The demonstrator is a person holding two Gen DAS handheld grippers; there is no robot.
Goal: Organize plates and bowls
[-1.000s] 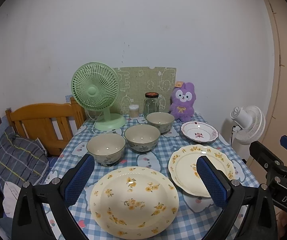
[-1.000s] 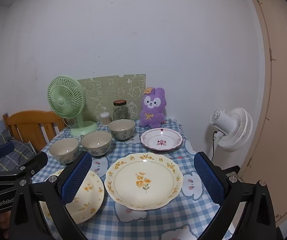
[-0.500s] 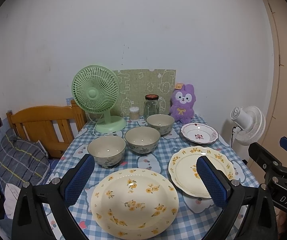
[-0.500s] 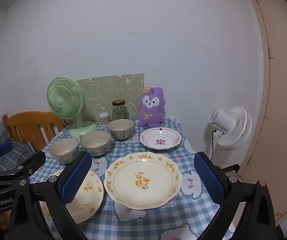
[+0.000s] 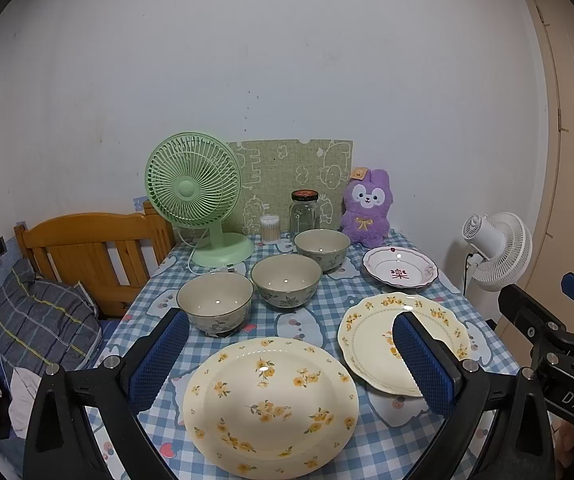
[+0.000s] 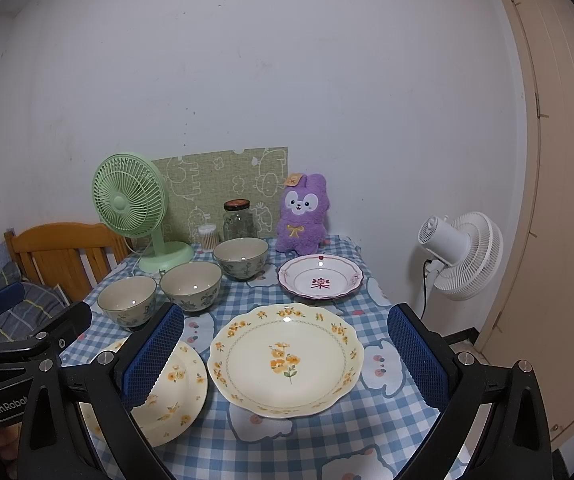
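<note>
Both views drifted slightly; left hand-held gripper (image 5: 291,356) raised a touch; dishes unmoved.

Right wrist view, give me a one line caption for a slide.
Open right gripper hovers over a scalloped yellow-flower plate on a blue checked table, three bowls lined up behind.

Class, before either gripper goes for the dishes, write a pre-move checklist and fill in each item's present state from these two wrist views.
1. Left gripper open and empty: ok.
2. Right gripper open and empty: ok.
3. Three bowls upright and unstacked, near, middle, far: ok.
4. Round yellow-flower plate lying flat between the left jaws: ok.
5. Scalloped yellow-flower plate clear of the red-pattern plate: ok.
6. Plates chipped or cracked: cannot tell.
</note>
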